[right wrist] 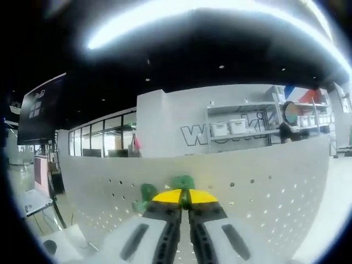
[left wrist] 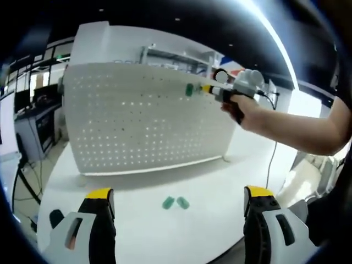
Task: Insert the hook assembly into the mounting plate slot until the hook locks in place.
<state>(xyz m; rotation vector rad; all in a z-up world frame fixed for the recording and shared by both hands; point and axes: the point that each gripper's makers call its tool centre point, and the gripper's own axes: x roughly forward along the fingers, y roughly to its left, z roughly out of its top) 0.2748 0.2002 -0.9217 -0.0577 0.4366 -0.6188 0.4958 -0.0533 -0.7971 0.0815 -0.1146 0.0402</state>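
White table (left wrist: 209, 181) under bright ceiling strip light (right wrist: 181, 22). Beyond table: wall shelf (right wrist: 242, 124) holding white bins (right wrist: 230, 127); dark monitor (right wrist: 43, 110) far left of shelf.

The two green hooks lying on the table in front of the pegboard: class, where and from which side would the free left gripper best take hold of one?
Likely from above. The green hooks lie flat and side by side on the white table, so a side approach meets the tabletop. Lower the open left gripper over one, jaws across its narrow width. They look close or touching, so start at an outer edge. Finer shape is too small to tell.
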